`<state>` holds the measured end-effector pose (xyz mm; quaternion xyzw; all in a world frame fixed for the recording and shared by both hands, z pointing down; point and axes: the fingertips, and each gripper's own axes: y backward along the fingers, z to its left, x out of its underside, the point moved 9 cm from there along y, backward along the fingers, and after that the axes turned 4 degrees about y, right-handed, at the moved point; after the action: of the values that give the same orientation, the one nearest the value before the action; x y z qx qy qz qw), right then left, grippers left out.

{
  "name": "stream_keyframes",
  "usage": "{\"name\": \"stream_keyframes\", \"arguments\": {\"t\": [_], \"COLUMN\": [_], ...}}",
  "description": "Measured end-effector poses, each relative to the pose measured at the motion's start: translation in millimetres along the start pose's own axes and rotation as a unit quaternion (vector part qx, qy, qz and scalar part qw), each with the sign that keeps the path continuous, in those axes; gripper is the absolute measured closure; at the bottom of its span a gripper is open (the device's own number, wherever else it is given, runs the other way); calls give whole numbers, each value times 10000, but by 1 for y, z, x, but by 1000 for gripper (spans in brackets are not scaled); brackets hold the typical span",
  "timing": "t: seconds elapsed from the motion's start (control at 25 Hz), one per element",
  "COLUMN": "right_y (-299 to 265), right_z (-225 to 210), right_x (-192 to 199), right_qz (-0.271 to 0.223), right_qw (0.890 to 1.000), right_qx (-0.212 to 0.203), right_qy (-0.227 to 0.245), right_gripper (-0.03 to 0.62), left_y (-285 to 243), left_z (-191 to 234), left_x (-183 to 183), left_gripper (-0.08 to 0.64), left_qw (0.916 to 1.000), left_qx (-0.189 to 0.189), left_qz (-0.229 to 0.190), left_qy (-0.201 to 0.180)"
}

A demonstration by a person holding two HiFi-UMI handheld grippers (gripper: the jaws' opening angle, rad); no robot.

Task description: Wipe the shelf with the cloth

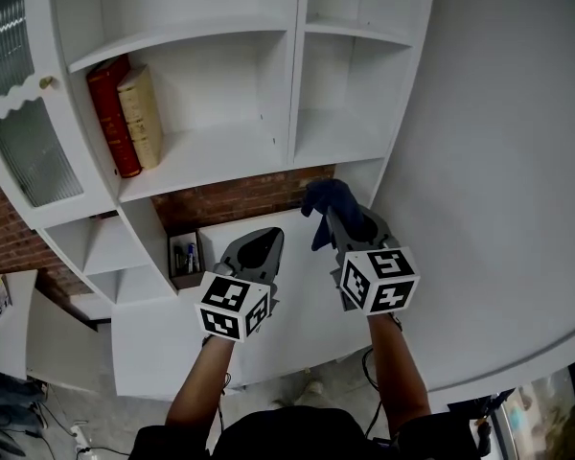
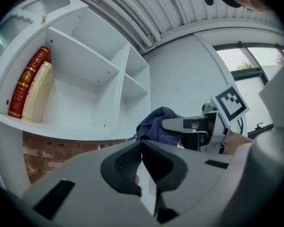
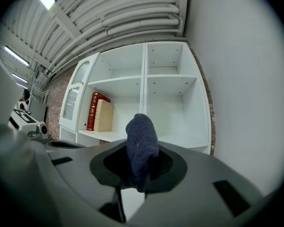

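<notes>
White wall [image 1: 498,113] and brick [image 1: 240,199] back the shelf [image 1: 211,156]; right claw [image 1: 337,217] pinches the blue cloth [image 1: 328,197], bunched forward evidently for wiping, short of the shelf; left claw [image 1: 261,242] closed, empty, idle.

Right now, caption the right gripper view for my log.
Right tool clamps a dark blue cloth before the white shelf.

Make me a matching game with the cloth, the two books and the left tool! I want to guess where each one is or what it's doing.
Things:
1 cloth
2 red book
3 cream book
4 left tool

Places or states:
A shut, holding nothing
B at the left end of the shelf
C pinched in the right tool
D beside the red book, on its right

Pairs: 1-C, 2-B, 3-D, 4-A
</notes>
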<state>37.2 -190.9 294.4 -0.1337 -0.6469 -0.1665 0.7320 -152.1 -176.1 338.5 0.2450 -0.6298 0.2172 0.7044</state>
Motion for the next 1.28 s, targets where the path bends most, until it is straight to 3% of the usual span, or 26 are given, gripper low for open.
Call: {"name": "stream_keyframes", "arguments": {"t": [0.56,1.28], "right_y": [42,131], "right_z": [-12,-27], "right_x": [7,26], "right_qz": [17,81], "right_qw": [10000,9994], "right_qx": [-79,-340], "right_qy": [31,-40], "right_gripper": [505,505], "left_y": [3,27], "left_z": [-40,-138], "left_x": [2,8], "left_gripper": [543,543], "left_qw": [9997,9998], "left_qx": [100,-199], "left_qz": [15,-79], "left_qy": [211,27]}}
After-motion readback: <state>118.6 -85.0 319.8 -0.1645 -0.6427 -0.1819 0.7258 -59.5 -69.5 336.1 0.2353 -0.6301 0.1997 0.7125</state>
